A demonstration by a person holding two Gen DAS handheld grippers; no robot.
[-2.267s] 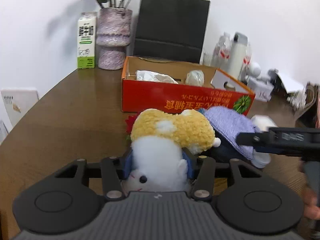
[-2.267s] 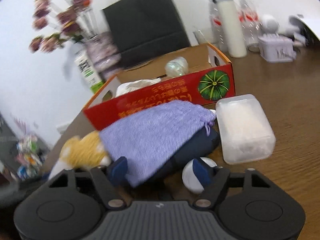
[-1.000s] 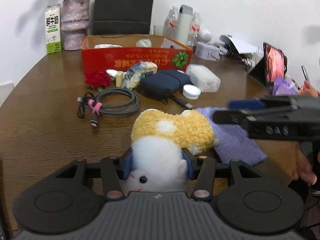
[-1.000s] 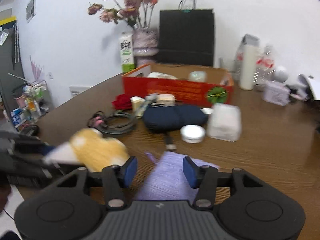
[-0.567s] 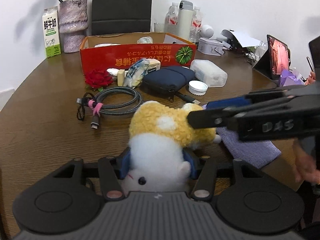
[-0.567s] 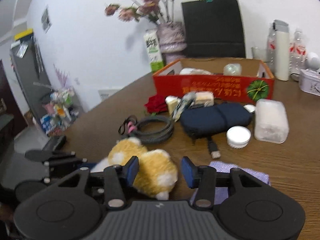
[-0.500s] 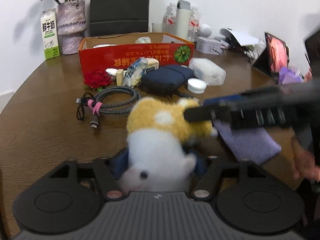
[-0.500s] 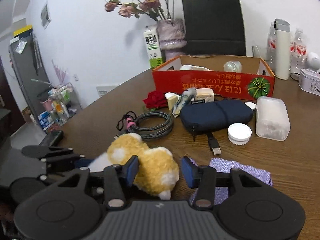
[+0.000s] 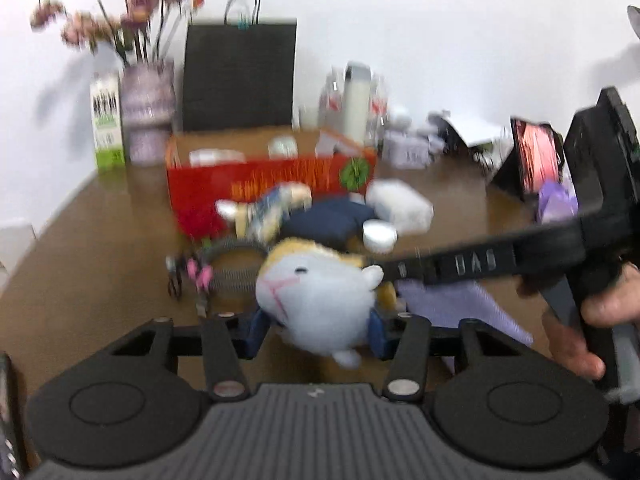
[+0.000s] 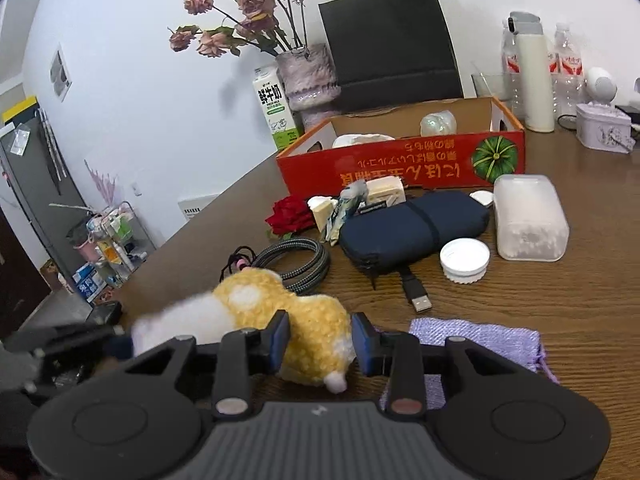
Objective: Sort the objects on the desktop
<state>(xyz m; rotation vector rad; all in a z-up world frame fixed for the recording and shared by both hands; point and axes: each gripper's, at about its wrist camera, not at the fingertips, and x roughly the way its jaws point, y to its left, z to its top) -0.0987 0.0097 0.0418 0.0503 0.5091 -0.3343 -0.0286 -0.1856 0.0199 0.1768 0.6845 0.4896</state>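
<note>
A lived-in home: wooden table (image 10: 560, 320), vase of dried roses (image 10: 308, 76), milk carton (image 10: 274, 108).

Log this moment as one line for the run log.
left gripper: closing around plush hamster head | right gripper: closing on its yellow rear | purple pouch: flat on table

You get even, bright indoor light in both views, with no glare on the white wall (image 10: 160, 80). The vase of flowers (image 10: 308, 76) throws a soft grey shadow onto the wall beside it, toward the milk carton (image 10: 274, 108). Your left wrist view is smeared by motion blur: the red box (image 9: 272, 176) and everything around it lose their edges. Your right wrist view is sharp around the red box. Both bend strongly and go black at the corners.
</note>
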